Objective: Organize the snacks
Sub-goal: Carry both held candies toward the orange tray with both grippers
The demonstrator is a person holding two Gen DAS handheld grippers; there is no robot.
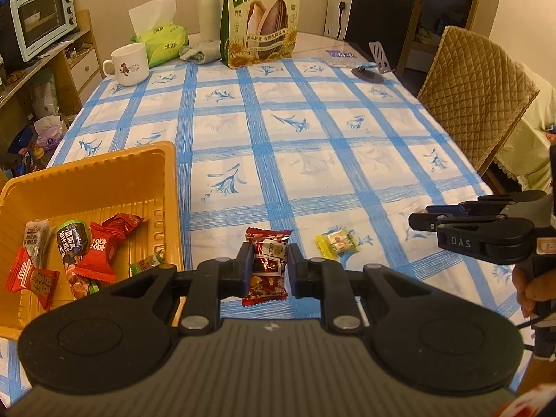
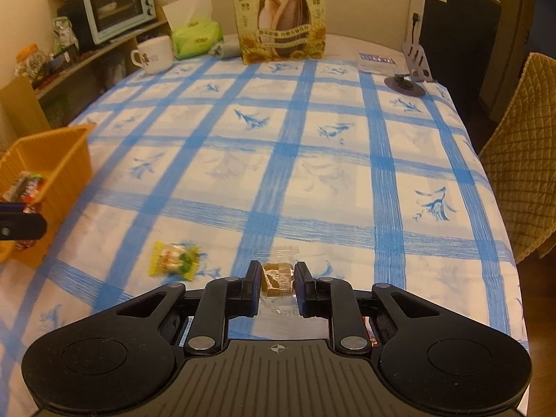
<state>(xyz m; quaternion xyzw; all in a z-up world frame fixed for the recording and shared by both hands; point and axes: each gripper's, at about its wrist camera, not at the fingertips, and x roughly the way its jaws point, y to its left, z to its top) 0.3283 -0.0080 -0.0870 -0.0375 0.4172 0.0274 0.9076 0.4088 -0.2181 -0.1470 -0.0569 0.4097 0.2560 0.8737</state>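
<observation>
Left tool (image 1: 267,268): clamped on the dark red wrapped snack (image 1: 267,267), pads pressing its two sides, wrapper ends sticking out above and below the fingers.
Dark red wrapped snack: just right of the orange basket (image 1: 104,170), over the worktop (image 1: 312,160); lifted or resting, cannot tell.
Right tool (image 2: 278,286): narrow, closed on the clear-wrapped brown snack (image 2: 276,278), pads against both sides of the wrapper.
Clear-wrapped brown snack: well right of the orange basket, at the near edge of the worktop, between the right tool's fingers.
Yellow wrapped candy (image 2: 175,259): loose on the worktop, right of the orange basket, between the two tools, touching neither.
Orange basket: at the near left edge of the worktop, holding several wrapped snacks, red ones (image 1: 100,253) and a green-topped dark one (image 1: 71,239) among them.
Sunflower seed bag (image 1: 262,17): upright at the far side of the worktop, far beyond the orange basket.
White mug (image 1: 128,64): far beyond the orange basket, beside a green tissue pack (image 1: 161,40).
Hand (image 1: 531,285): far right of the orange basket, gripping the right tool's handle.
</observation>
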